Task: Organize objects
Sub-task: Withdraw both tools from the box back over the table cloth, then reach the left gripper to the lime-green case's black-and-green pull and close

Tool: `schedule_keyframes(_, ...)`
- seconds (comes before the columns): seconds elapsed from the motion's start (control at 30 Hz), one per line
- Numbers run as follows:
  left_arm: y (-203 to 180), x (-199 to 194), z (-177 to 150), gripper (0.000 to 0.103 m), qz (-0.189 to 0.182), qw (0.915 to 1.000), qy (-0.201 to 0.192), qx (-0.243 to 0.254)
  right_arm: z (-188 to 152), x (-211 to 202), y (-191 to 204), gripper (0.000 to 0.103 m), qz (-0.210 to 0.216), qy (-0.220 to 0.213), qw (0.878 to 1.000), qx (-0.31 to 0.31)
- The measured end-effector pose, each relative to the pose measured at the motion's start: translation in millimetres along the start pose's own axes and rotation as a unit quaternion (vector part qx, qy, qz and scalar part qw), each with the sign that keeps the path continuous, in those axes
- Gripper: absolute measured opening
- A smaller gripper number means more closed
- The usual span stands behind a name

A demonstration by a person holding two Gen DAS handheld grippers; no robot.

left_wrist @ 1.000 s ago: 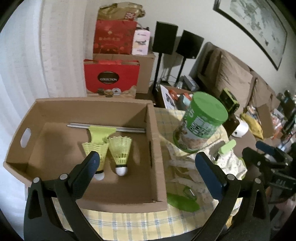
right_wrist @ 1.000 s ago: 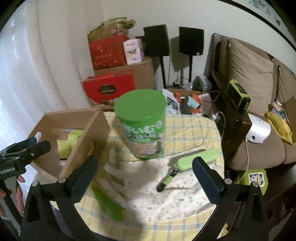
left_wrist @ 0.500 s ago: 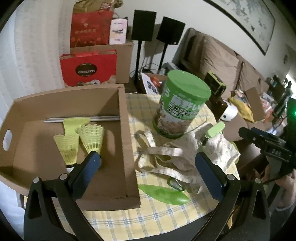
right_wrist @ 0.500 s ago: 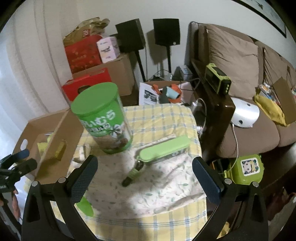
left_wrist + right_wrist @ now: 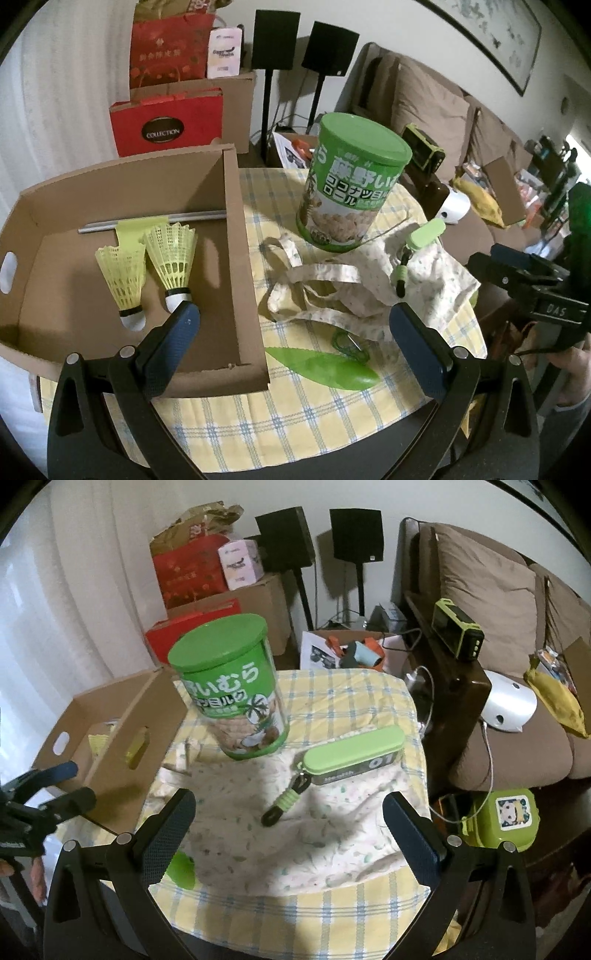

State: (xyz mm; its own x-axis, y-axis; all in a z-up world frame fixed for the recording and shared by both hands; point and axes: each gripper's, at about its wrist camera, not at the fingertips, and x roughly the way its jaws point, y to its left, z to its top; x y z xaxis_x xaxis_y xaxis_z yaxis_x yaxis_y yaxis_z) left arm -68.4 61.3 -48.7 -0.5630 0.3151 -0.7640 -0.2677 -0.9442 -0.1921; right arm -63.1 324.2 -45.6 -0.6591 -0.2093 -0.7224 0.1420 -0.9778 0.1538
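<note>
Box: open brown cardboard box (image 5: 236, 229) left of the tall green-lidded snack tin (image 5: 351, 184), holding two yellow plastic shuttlecocks (image 5: 147, 266) (lying side by side).
Left tongs (image 5: 295, 328): spread apart, empty, near the tin.
Tin: upright on the yellow checked surface (image 5: 332, 686).
Case: flat green case (image 5: 354, 753), right of the tin on floral cloth (image 5: 295, 830).
Right tongs (image 5: 288, 812): apart, empty.

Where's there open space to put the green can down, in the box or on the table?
Inside the cardboard box, the floor between the two yellow shuttlecocks and the box's right wall is bare. On the table, the checked tablecloth nearest the left gripper is free. Around the green can it is crowded: floral cloth bag, green case, green leaf-shaped piece.
</note>
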Motion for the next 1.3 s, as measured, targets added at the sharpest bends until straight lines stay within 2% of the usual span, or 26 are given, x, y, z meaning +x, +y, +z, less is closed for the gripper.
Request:
schedule_keyframes(0.27, -4, 0, 10, 0.103, 0.006, 0.9999, -0.009, 0.007, 5, -1, 0, 0.099, 0.002, -0.005, 1.0, -0.001)
schedule_keyframes(0.47, -4, 1, 23, 0.103, -0.004, 0.9999, -0.016, -0.005, 9, 2, -12, 0.099, -0.018, -0.007, 1.0, 0.008)
schedule_keyframes(0.6, -6, 5, 32, 0.103, -0.011, 0.9997, -0.018, -0.013, 11, 14, -29, 0.097, -0.03, 0.006, 0.999, 0.037)
schedule_keyframes(0.73, -10, 12, 39, 0.103, -0.026, 0.9993, -0.014, -0.021, 15, 29, -46, 0.091, -0.019, 0.024, 0.997, 0.077)
schedule_keyframes(0.83, -21, 20, 42, 0.103, -0.032, 0.9994, -0.009, -0.012, 19, 39, -57, 0.085, -0.011, 0.033, 0.994, 0.105)
schedule_keyframes(0.93, -34, 30, 41, 0.103, -0.037, 0.9993, -0.002, 0.001, 23, 47, -63, 0.085, -0.007, 0.04, 0.992, 0.121)
schedule_keyframes(1.3, -75, 59, 37, 0.102, -0.057, 0.9976, 0.012, 0.037, 37, 73, -91, 0.083, -0.034, 0.046, 0.986, 0.154)
